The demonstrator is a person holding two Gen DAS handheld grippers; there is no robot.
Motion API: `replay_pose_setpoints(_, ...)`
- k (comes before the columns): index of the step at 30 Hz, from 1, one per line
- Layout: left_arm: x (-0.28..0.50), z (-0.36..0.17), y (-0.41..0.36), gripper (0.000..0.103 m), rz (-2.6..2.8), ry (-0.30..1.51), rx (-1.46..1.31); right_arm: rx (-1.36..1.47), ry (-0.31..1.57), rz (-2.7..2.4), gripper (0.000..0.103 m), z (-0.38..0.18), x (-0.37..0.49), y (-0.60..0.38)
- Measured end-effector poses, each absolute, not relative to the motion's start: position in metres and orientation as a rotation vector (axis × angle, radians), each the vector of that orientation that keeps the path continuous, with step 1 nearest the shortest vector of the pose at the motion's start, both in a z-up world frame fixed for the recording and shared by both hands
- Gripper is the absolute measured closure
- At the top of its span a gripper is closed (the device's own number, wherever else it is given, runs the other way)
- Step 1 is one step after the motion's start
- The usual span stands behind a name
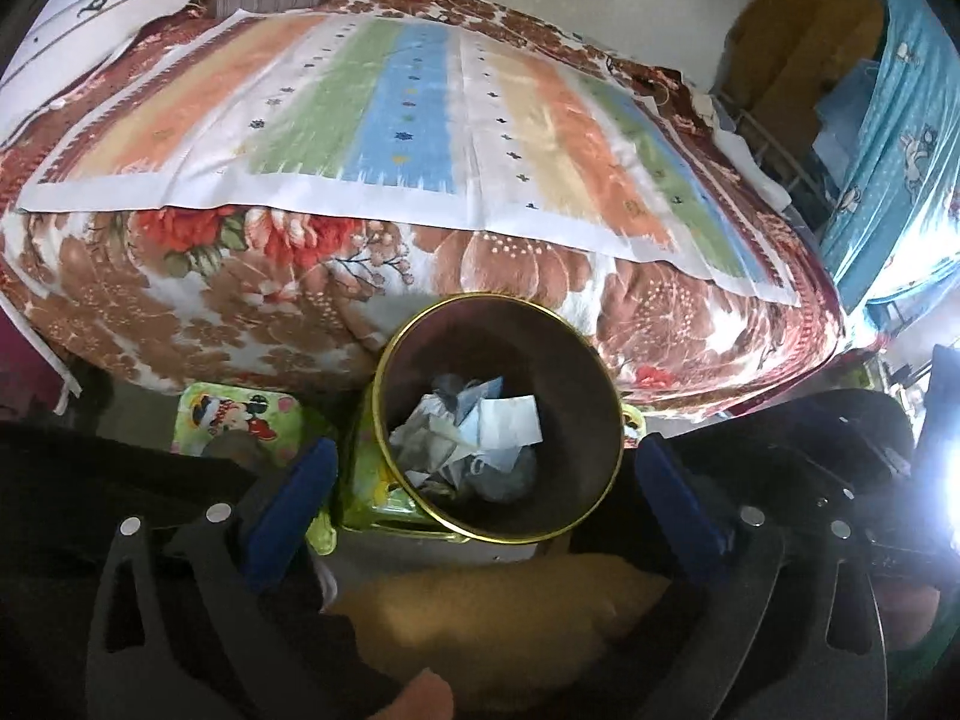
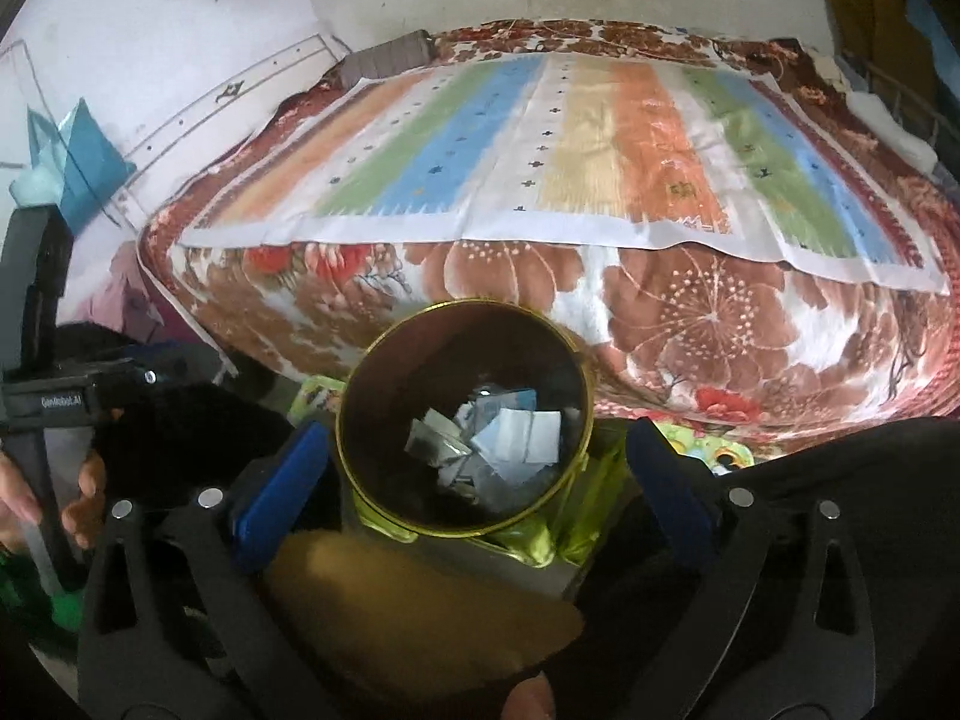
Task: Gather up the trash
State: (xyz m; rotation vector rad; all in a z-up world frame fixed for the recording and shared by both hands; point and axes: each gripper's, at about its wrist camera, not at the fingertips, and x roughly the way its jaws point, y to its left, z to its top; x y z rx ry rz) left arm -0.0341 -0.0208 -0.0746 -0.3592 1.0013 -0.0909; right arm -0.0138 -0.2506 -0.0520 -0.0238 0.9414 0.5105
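hand (image 2: 42,498) visible beside bin (image 2: 465,420).

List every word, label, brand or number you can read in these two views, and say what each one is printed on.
"GenRobot.AI": white print on the black bar of the left gripper, seen in the right wrist view; small but readable.
The cartoon mat under the bin shows pictures only, no readable words.
The paper scraps in the bin show no legible print.
Nothing else can be read in either view.

Dark bin (image 1: 576,372) with glossy gold metal rim, crumpled paper scraps (image 1: 480,426), plush floral blanket (image 1: 240,288), smooth striped cloth (image 1: 372,120)
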Motion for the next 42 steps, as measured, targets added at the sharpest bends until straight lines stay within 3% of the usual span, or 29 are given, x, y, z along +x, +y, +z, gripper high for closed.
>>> replay_pose_setpoints(42, -0.031, -0.080, -0.031, 0.005, -0.059, 1.042, -0.295, -0.011, 0.965, 0.562, 0.008, -0.058, -0.009, -0.239)
